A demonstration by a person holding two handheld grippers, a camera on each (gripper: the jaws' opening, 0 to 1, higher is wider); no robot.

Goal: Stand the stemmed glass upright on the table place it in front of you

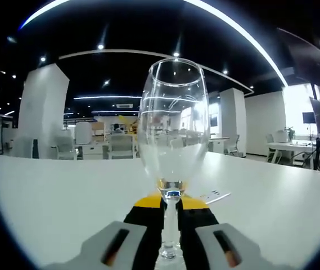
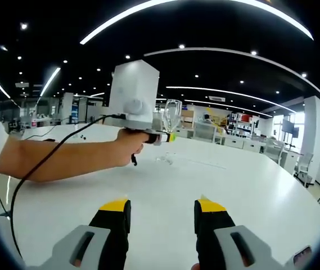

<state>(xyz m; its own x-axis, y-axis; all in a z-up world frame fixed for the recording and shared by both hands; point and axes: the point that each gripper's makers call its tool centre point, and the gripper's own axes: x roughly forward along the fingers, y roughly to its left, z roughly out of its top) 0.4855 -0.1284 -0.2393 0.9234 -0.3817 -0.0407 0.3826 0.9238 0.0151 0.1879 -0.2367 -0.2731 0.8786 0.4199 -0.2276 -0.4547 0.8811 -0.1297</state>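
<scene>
A clear stemmed glass stands upright in the left gripper view, its stem held between the yellow-tipped jaws of my left gripper, which is shut on it. Its foot sits low between the jaws, at or just above the white table. In the right gripper view a hand holds the left gripper out over the table, and the glass rises from its tip, with the foot near the tabletop. My right gripper is open and holds nothing, well short of the glass.
A small flat white piece lies on the table just right of the glass. A black cable hangs from the left gripper along the person's forearm. Desks and chairs stand beyond the table's far edge.
</scene>
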